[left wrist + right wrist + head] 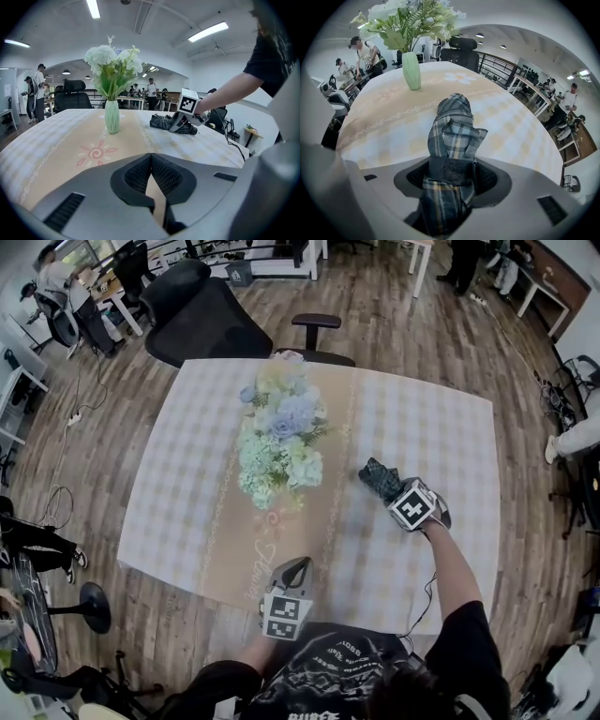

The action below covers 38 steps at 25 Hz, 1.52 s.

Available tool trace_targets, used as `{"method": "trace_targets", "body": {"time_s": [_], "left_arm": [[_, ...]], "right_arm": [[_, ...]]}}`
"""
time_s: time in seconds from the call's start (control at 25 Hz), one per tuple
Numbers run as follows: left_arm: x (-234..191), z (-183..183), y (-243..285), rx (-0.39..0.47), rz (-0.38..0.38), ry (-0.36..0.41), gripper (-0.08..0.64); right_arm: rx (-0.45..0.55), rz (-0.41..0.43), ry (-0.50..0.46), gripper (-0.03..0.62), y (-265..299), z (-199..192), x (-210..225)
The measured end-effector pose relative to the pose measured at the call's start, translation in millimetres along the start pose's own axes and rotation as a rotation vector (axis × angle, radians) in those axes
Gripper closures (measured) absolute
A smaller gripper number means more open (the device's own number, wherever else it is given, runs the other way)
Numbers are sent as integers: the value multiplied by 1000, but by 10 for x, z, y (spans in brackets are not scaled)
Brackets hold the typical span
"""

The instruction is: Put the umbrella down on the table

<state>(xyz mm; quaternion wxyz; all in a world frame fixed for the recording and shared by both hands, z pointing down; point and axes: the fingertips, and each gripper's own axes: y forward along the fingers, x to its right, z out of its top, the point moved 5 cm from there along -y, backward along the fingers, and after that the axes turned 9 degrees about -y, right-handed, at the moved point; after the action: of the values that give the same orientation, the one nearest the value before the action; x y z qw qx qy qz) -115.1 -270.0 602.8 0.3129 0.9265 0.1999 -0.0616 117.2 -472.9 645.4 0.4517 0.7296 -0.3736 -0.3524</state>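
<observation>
Two grippers are in view over a table point(427, 418) covered in a pale checked cloth, each held by the person at its near edge. A green vase point(111, 117) of white and pale blue flowers point(279, 442) stands at the middle of the table and serves as the reference point.

Item one: the umbrella point(379, 478), folded, dark plaid, bound by its strap. It lies to the right of the vase as the person faces it, near the vase but apart from it. From the left gripper view it rests low on the cloth, its free end pointing back toward the vase.

Item two: the right gripper point(392, 491). It is on the umbrella's end farther from the vase and tilts steeply down. Its own view shows both pads closed against the wrapped fabric, the umbrella filling the gap between them.

Item three: the left gripper point(298, 566). It sits on the person's side of the vase, close to the table's near edge and well apart from the umbrella. Its jaws meet at the tips with nothing between them.

Beyond the vase, a black office chair point(202, 320) stands at the table's far edge. Several people stand farther behind it.
</observation>
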Motion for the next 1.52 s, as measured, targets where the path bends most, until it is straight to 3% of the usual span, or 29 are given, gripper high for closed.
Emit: {"method": "trace_targets", "body": {"time_s": [0.16,0.28,0.44,0.88,1.24,1.52], "left_arm": [[21,5,-38,0,-1,10,540],[34,22,-91,6,8,10,540],[15,2,-114,12,10,10,540],[162,62,-296,79,-43,31,540],[305,108,-677,140,-99,-6,540],[329,28,-924,166,-119,11,540]], "right_arm": [[24,-36,29,311,-42,-21,35],[45,-50,60,195,-114,-61,57],[113,-78,118,152,-225,-11,63],[325,-203,190,149,-974,114,-92],[476,-267,237,155,-1568,44,-597],[564,-284,325,166,-1823,-151,-1113]]}}
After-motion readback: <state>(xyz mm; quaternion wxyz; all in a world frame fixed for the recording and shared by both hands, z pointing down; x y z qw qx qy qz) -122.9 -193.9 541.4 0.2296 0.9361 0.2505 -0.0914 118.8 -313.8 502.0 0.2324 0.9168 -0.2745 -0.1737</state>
